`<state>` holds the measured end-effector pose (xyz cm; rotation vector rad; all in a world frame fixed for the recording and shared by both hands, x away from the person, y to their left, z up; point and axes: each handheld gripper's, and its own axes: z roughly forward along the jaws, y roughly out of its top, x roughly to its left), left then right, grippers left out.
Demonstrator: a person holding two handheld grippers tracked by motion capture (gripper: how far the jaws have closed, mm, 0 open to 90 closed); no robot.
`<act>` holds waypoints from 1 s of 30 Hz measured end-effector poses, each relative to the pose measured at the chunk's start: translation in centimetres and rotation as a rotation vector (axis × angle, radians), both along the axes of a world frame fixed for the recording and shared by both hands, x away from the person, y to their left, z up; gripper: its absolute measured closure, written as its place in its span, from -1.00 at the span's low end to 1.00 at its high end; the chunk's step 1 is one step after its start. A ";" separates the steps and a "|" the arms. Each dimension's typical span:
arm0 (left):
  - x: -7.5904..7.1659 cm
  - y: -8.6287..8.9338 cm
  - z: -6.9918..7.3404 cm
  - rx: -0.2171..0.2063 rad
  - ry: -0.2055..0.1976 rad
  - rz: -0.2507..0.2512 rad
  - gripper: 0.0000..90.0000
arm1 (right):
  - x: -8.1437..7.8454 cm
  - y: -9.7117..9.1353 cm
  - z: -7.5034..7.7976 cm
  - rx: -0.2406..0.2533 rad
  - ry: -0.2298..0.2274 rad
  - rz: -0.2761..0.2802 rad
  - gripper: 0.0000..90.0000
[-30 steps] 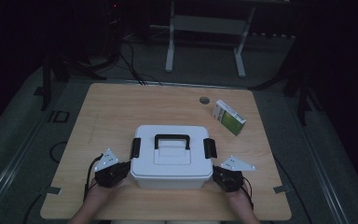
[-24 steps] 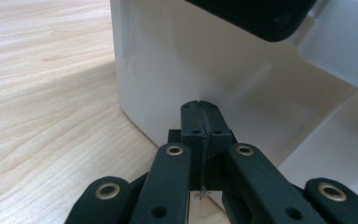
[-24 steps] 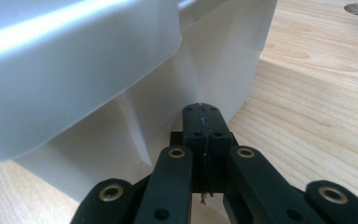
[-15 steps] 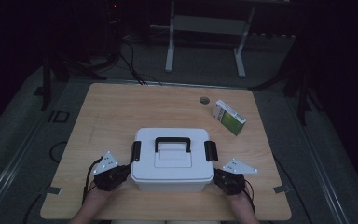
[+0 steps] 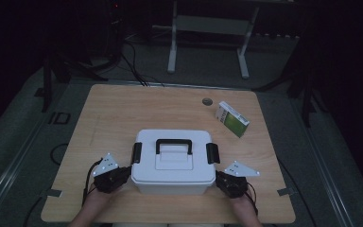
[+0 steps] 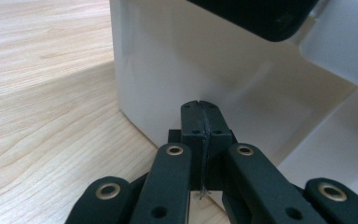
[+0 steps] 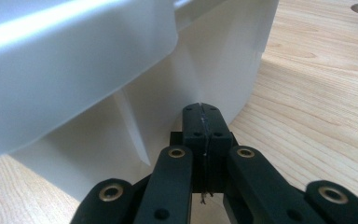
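Left of the white storage box (image 5: pixel 172 162), low against its left wall: the left gripper (image 5: pixel 123 176), jaws pressed flat together with nothing between them, tips just short of the box's plastic side in the left gripper view (image 6: pixel 199 122) — touching or not, cannot tell. Behind it, toward the near table edge, the person's left hand (image 5: pixel 96 203) and a trailing black cable. At the middle of the wooden table (image 5: pixel 123 113), slightly toward the near edge: the box itself, lid on, black carry handle (image 5: pixel 174 143) lying flat on top, a black latch (image 5: pixel 136 152) on its left end and another (image 5: pixel 212 152) on its right. Right of the box, low against its right wall: the right gripper (image 5: pixel 220 179), jaws likewise closed on nothing, tips close under the overhanging lid rim in the right gripper view (image 7: pixel 202 122). Beyond the box, to its far right: a small green-and-white carton (image 5: pixel 232 118) lying flat — and just left of that, a round grommet hole (image 5: pixel 207 101) in the tabletop.
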<state>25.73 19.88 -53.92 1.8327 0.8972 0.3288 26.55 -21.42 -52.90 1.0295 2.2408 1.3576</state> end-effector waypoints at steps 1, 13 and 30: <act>0.1 0.1 -0.1 -0.019 0.011 -0.001 0.99 | 0.1 -0.1 0.0 0.010 0.009 0.004 1.00; 0.1 2.3 -0.8 0.037 0.067 -0.033 0.13 | 0.8 -3.5 -0.4 -0.003 -0.014 -0.074 0.03; 0.2 5.9 1.4 0.062 0.115 -0.084 -0.42 | 1.5 -7.3 -1.8 0.017 0.059 -0.050 -0.69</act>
